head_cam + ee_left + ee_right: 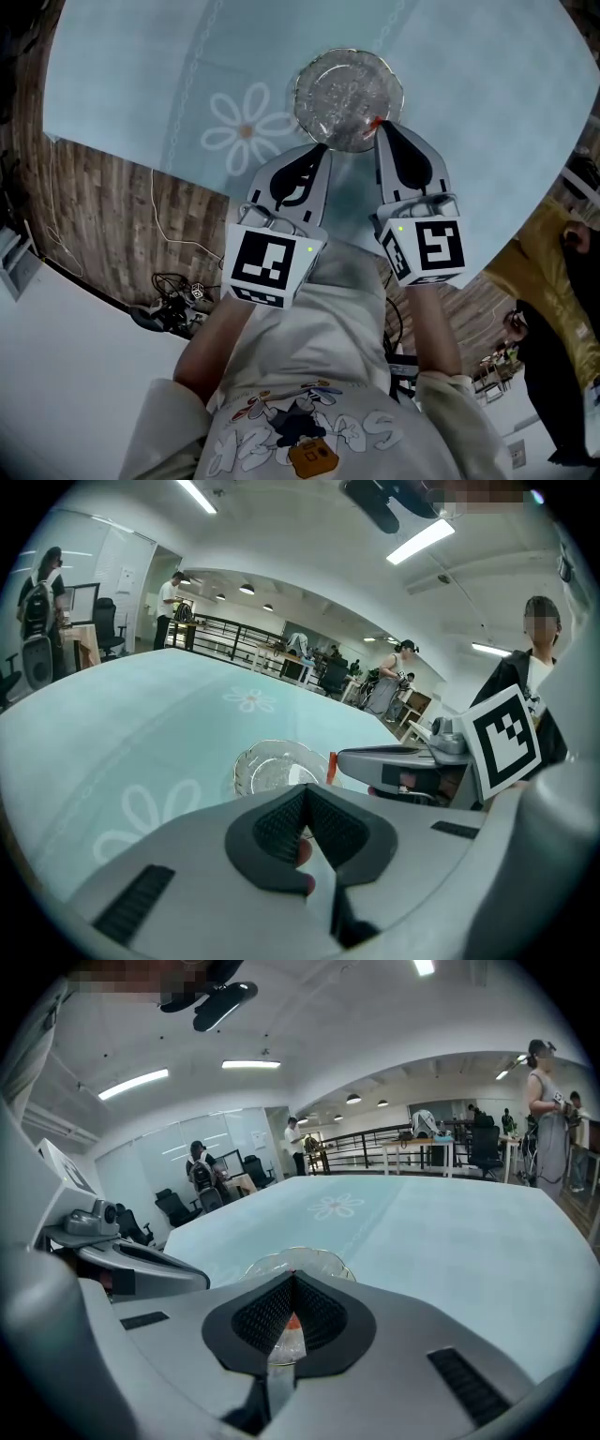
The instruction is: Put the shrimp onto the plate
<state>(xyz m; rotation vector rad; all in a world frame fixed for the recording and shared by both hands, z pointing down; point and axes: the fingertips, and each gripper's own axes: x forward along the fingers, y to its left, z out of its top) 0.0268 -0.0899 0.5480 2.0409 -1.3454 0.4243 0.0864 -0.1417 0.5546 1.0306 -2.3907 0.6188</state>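
Note:
A clear glass plate (pixel 349 86) stands on the light blue tablecloth. My right gripper (pixel 380 127) hangs over the plate's near right rim, shut on a small orange shrimp (pixel 375 122). In the right gripper view the shrimp (pixel 292 1324) shows pinched between the dark pads, with the plate (pixel 298 1262) just beyond the tips (pixel 292 1281). My left gripper (pixel 319 150) is shut beside it, at the plate's near left edge, with nothing clearly held. The left gripper view shows its own closed jaws (pixel 305 797), the plate (pixel 267 766) and the shrimp (pixel 331 767) at the right gripper's tip.
A white flower print (pixel 246 131) lies left of the plate on the cloth. The round table's near edge runs just below both grippers. Cables (pixel 173 292) lie on the floor at the left. A person in yellow (pixel 544 272) stands at the right.

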